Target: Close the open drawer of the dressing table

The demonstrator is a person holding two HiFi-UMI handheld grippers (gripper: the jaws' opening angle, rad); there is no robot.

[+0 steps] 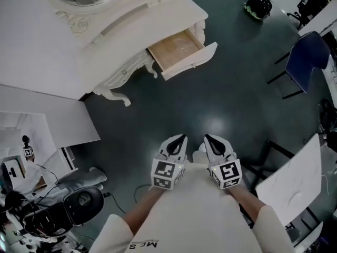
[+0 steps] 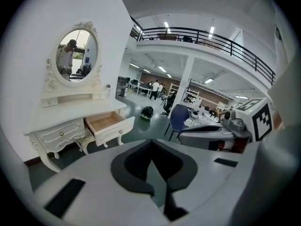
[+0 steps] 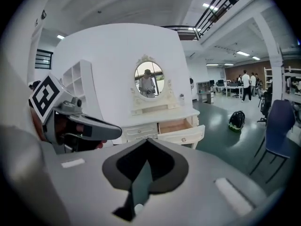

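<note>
1. Nearest us, the left gripper [image 1: 179, 140] and the right gripper [image 1: 211, 140] hung side by side just in front of our body, almost touching. We judged that they could knock together if both went forward at once.
2. Beyond them lay bare floor [image 1: 210, 99], and the drawer [image 1: 176, 49] was well apart from both grippers. A reach from this spot would have met only air, so we would have had to walk in first.
3. The drawer stuck well out of the front of the dressing table [image 1: 121, 36]. Its wooden inside was empty, and its white front panel with a small knob [image 3: 183, 139] faced us.
4. We judged that a push at one corner of that panel could skew the drawer and jam it. A hard shove could slam it and rock the table and its mirror [image 3: 148, 79].
5. Farther off to the right, a blue chair [image 1: 308, 54] and a dark helmet-like thing [image 1: 258, 7] stood clear of the straight path. They seemed a hazard only if we swung wide.
6. The left gripper's jaws were closed, with the tips meeting in a point, nothing between them and nothing touched.
7. The right gripper's jaws were likewise fully closed, empty and touching nothing. We judged that such a narrow tip could slide off the smooth painted panel.
</note>
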